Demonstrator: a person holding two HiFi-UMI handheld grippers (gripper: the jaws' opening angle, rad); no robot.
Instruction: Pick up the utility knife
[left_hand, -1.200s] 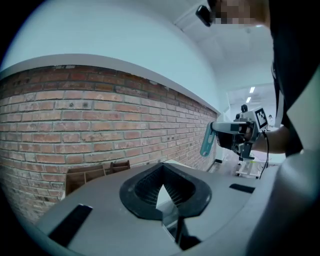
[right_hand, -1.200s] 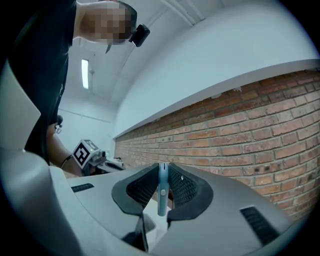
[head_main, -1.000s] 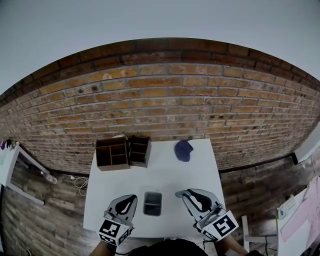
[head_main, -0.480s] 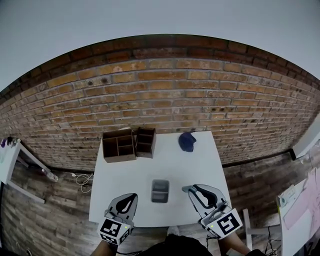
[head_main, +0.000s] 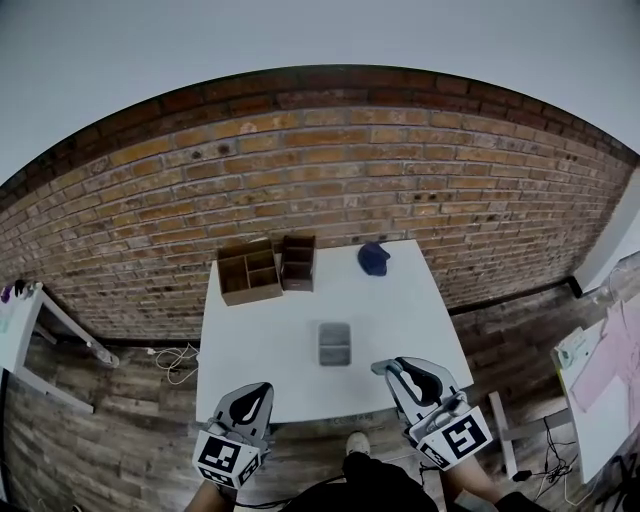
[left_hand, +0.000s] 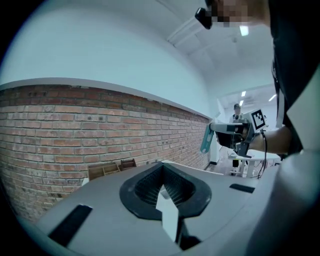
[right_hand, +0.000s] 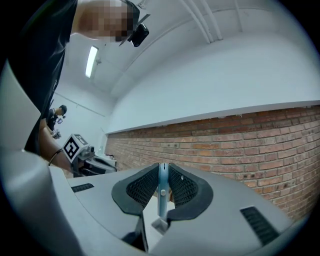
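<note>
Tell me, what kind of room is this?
Probably a workshop or test lab: a bare brick wall, a wood floor, a white table with a wooden organizer, and the right gripper holding a utility knife.

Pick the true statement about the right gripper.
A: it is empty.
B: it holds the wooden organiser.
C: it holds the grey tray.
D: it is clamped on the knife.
D: the right gripper has its jaws closed on the pale blue knife, while the tray lies apart from it.
</note>
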